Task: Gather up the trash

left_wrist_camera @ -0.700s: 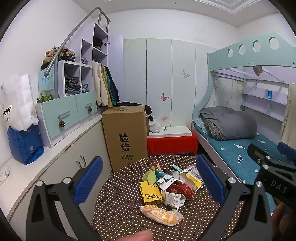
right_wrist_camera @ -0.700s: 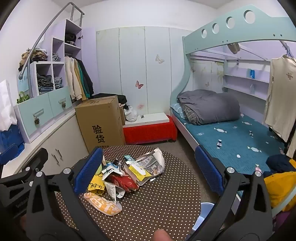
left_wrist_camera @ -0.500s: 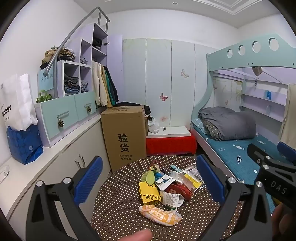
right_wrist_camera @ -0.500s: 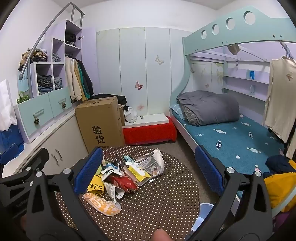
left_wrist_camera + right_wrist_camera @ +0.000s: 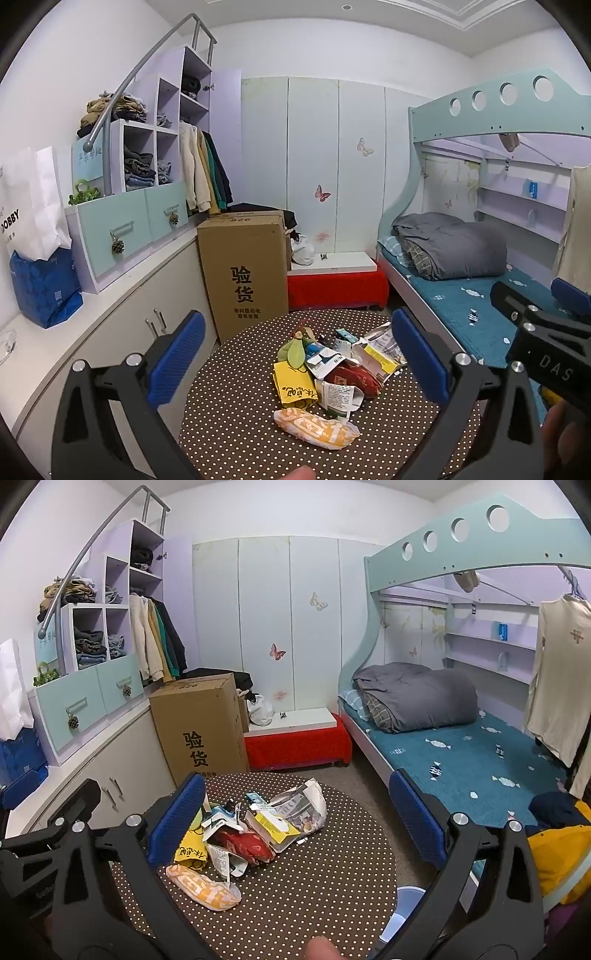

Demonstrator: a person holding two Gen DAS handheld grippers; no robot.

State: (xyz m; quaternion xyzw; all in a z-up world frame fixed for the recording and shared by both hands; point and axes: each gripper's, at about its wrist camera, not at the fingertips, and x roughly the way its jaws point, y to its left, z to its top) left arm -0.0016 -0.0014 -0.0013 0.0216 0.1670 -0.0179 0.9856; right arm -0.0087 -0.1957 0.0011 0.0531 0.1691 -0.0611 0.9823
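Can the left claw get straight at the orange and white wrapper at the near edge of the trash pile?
Probably yes. The left claw is open and holds nothing, and the orange and white wrapper lies nearest on the dotted table, with nothing on top of it or in front.

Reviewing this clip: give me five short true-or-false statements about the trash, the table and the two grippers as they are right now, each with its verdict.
1. Both the left gripper and the right gripper are open and hold nothing. True.
2. The trash pile lies on a round table with a dotted cloth. True.
3. The orange-and-white wrapper is on the far side of the pile. False: it lies nearest the cameras.
4. The cardboard box stands on the table. False: it stands on the floor behind the table.
5. The bed holds a folded grey duvet. True.
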